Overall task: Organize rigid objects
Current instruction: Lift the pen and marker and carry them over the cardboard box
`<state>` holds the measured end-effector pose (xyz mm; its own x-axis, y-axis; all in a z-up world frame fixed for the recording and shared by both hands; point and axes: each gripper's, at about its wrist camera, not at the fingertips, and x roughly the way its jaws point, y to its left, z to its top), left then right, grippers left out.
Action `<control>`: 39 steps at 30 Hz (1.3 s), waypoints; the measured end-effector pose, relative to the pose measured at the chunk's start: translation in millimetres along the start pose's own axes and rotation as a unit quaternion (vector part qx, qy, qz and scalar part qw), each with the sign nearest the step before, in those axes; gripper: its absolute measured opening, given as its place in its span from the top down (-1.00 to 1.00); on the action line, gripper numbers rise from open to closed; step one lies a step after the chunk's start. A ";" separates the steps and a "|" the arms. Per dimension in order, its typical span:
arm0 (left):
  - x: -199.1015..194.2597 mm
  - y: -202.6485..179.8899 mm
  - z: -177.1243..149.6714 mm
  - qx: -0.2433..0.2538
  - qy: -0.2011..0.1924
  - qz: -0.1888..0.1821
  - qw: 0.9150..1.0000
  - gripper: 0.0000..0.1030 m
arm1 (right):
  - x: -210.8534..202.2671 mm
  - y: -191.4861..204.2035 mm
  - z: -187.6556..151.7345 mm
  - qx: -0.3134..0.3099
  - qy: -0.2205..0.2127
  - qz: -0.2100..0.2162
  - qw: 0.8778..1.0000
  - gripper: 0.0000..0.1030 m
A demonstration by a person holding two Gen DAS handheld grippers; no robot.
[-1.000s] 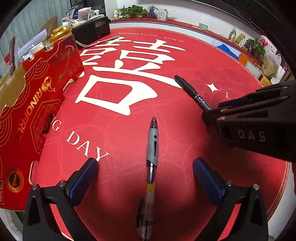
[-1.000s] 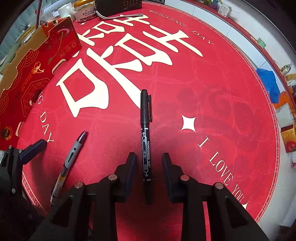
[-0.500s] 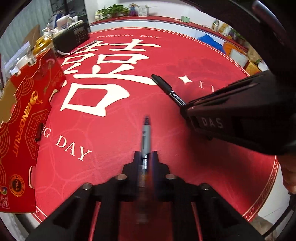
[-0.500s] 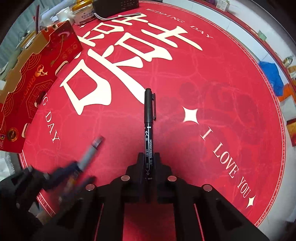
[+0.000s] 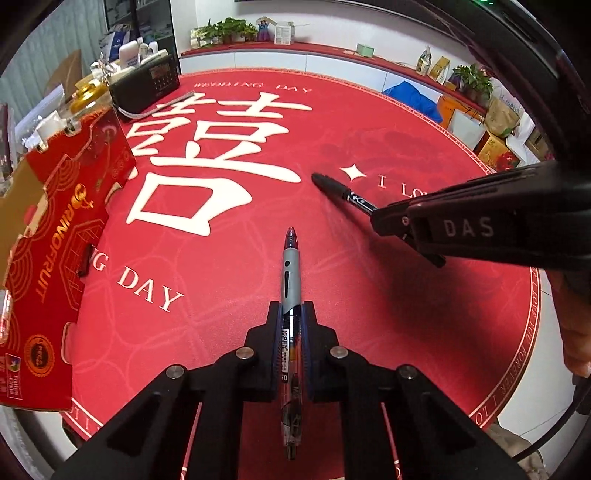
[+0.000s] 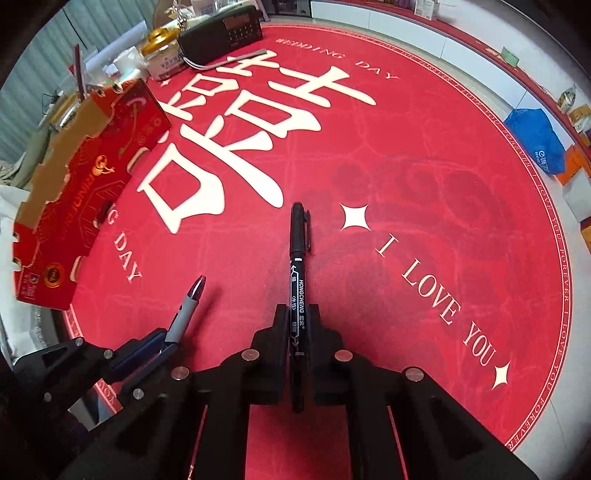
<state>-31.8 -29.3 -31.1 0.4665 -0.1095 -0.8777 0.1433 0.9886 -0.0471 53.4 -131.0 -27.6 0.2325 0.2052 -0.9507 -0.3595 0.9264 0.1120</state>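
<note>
The left gripper (image 5: 291, 314) has its jaws pinched on a clear gel pen (image 5: 291, 280) with a grey grip, whose tip points forward over the red round surface (image 5: 369, 295). The right gripper (image 6: 297, 317) has its jaws pinched on a black marker (image 6: 297, 251), capped end pointing ahead, clip to the right. Both pens are held above the red mat with its white characters, not lying on it. A red and gold carton (image 5: 55, 236) lies at the left edge of the surface, and a black radio (image 6: 221, 31) stands at the far side beside a gold-lidded jar (image 6: 162, 51).
</note>
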 end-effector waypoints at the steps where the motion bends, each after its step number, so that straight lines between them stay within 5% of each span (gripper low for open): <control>1: -1.9 0.1 0.0 0.000 -0.002 0.000 1.000 0.80 | -2.0 2.0 -2.1 0.000 -0.002 0.000 1.000 0.80; 39: -85.6 53.5 -2.0 -0.062 -0.099 0.038 0.992 0.80 | -76.5 49.6 1.1 -0.027 -0.077 0.041 0.996 0.80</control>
<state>-65.7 33.1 40.6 0.6364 -0.0395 -0.7704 -0.0026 0.9986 -0.0534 18.8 -100.4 51.1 0.3349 0.3290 -0.8830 -0.4307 0.8869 0.1671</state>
